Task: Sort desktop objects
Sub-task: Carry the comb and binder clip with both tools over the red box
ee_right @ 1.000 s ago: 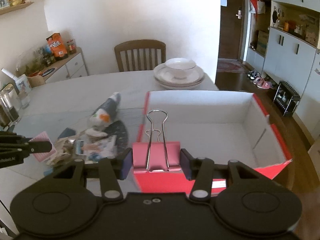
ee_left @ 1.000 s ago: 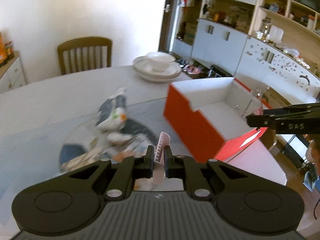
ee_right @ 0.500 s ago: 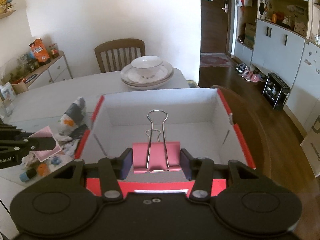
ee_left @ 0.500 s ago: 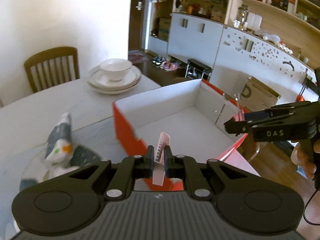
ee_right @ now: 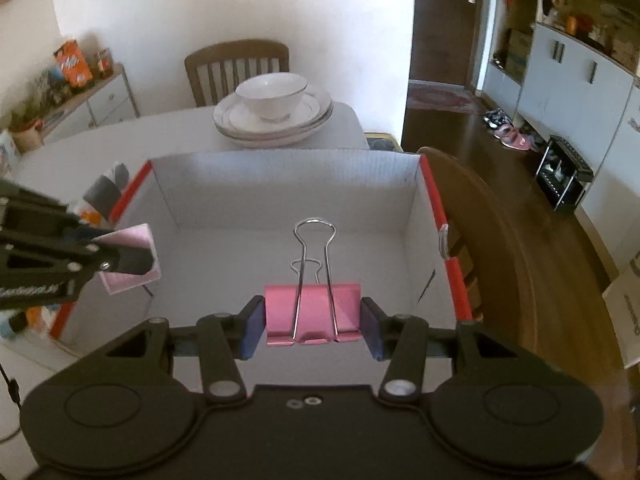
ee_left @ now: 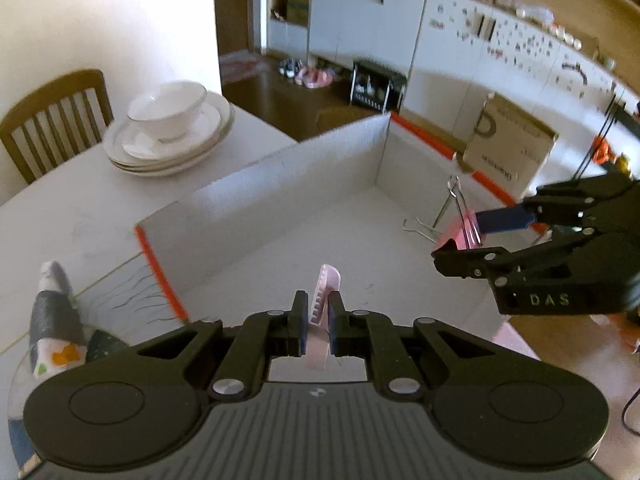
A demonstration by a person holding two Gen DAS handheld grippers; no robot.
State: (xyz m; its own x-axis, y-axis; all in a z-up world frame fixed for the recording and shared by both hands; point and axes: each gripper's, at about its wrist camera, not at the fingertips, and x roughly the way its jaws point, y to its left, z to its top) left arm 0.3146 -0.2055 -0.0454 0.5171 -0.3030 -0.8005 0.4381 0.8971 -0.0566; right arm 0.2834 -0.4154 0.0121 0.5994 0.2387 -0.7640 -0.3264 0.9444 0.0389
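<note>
A red box with a white inside [ee_left: 280, 184] [ee_right: 280, 184] stands open on the table. My left gripper [ee_left: 318, 312] is shut on a thin pink ribbed piece [ee_left: 324, 292], held upright over the box's near left part. In the right wrist view that pink piece [ee_right: 132, 240] looks like a flat square in the left gripper [ee_right: 132, 258] at the box's left wall. My right gripper [ee_right: 313, 320] is shut on a pink binder clip [ee_right: 313, 312] with its wire handles pointing forward, above the box floor. The clip [ee_left: 460, 236] also shows in the left wrist view.
Stacked plates with a white bowl [ee_left: 168, 132] [ee_right: 274, 112] sit behind the box. A pile of small objects and a grey-white packet [ee_left: 56, 332] lies left of it. A wooden chair [ee_right: 500, 240] stands close to the box's right side. Another chair [ee_right: 236, 64] is behind the table.
Both grippers have moved from beside the pile to above the open box, each keeping its object. The box now fills the middle of both views.
</note>
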